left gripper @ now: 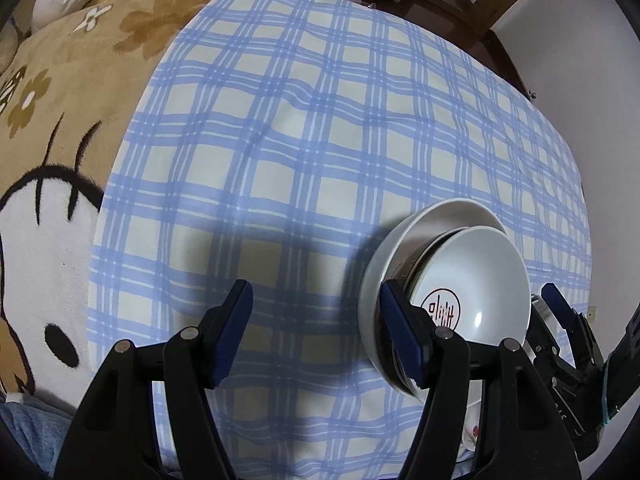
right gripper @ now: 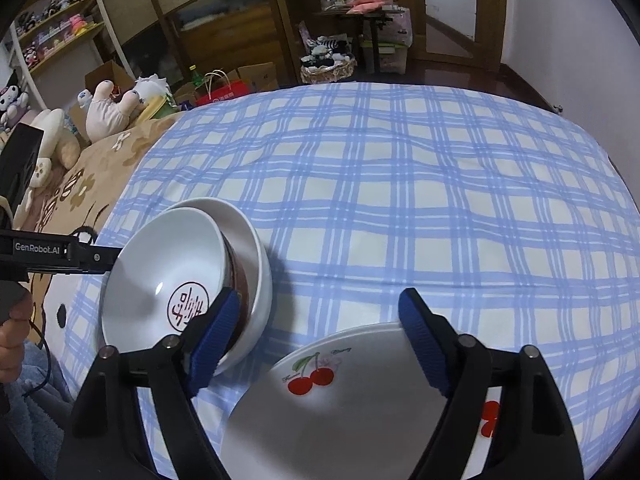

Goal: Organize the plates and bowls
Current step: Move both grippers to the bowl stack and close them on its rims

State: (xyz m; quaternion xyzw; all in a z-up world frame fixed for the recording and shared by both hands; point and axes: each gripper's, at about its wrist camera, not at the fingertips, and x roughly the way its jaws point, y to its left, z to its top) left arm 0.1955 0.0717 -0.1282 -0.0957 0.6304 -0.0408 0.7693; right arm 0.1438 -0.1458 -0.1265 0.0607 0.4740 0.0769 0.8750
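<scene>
A white bowl with a red seal mark leans tilted inside a larger white bowl on the blue checked cloth. In the left wrist view the same seal bowl sits just right of my left gripper, which is open over bare cloth. Its right finger stands in front of the outer bowl's rim. My right gripper is open above a white cherry plate that lies flat on the cloth. Its left finger is close beside the bowls.
A tan cartoon blanket covers the left side. Plush toys, boxes and shelves stand beyond the far edge. A hand holds the left tool at the picture's left. The checked cloth stretches far and right.
</scene>
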